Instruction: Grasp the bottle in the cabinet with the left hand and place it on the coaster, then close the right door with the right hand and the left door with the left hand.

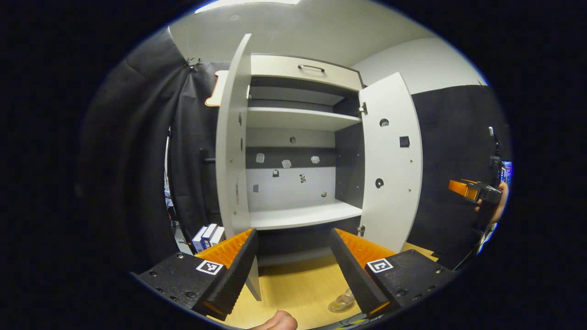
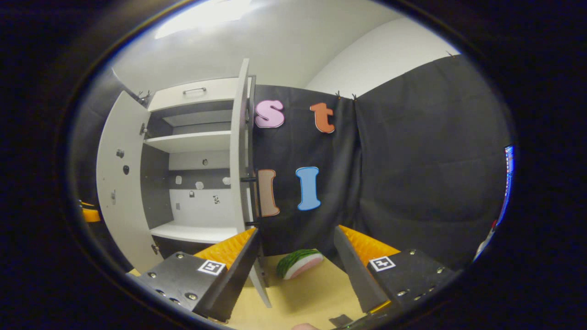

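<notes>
Left gripper point(image 1: 293, 270): fingers spread, holding nothing. Just below and right of its right finger, on the wooden table point(image 1: 298, 284): bottle point(image 1: 343, 301), seemingly on the coaster; cabinet point(image 1: 298, 151) shelves beyond are bare.

Right gripper point(image 2: 296, 275): fingers spread, empty. Right door point(image 2: 243, 156) stands edge-on ahead, left of its left finger, nearer this hand. Left door point(image 2: 120, 183) farther left.
</notes>
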